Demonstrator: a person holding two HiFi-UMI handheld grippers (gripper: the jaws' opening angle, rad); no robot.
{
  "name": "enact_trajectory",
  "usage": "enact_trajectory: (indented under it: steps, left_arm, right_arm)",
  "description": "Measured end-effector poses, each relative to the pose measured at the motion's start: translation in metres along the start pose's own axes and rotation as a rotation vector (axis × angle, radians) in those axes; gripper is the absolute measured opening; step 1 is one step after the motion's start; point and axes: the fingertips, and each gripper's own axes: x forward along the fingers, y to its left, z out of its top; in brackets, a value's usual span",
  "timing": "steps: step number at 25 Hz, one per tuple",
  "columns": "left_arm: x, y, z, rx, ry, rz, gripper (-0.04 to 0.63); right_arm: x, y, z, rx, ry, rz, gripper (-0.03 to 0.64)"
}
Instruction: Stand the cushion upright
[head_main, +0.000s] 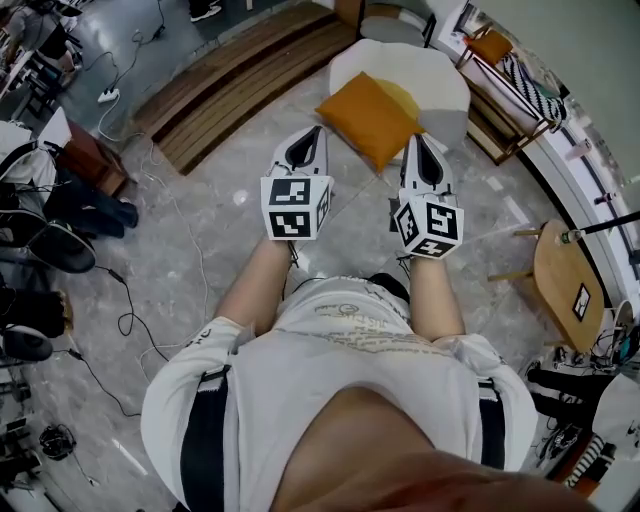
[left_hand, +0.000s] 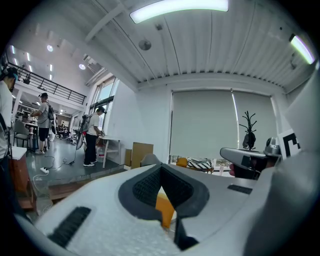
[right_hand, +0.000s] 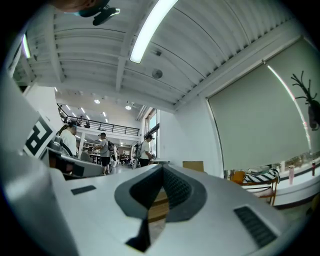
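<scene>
An orange square cushion (head_main: 368, 118) lies slanted over the front of a low white seat (head_main: 440, 90), with a yellow piece (head_main: 403, 97) showing behind it. Held side by side in front of the person, both grippers point toward it and stop short of it. My left gripper (head_main: 317, 130) is shut and empty, with its tip near the cushion's left corner. My right gripper (head_main: 414, 140) is also shut and empty, close to the cushion's right edge. In the left gripper view a strip of the orange cushion (left_hand: 165, 207) shows through the notch of the shut left gripper (left_hand: 161, 167). The right gripper (right_hand: 162, 169) shows only floor and wooden boards in its notch.
A wooden slatted platform (head_main: 235, 75) lies on the floor to the left of the seat. A round wooden side table (head_main: 565, 280) stands at the right. Cables (head_main: 125, 320) run over the marble floor at the left. A bench with orange and striped cushions (head_main: 505, 60) lines the back right wall.
</scene>
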Motion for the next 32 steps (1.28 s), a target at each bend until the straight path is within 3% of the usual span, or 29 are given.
enact_trajectory:
  steps: [17,32]
  left_arm:
    - [0.023,0.028,-0.016,-0.016,0.039,0.027,0.02]
    - [0.136,0.029,-0.021,0.016,0.082,-0.006,0.02]
  right_arm:
    - [0.053,0.0,-0.006,0.019,0.0,0.03,0.028]
    - [0.134,-0.072,-0.031,0.058,-0.021,-0.007,0.028]
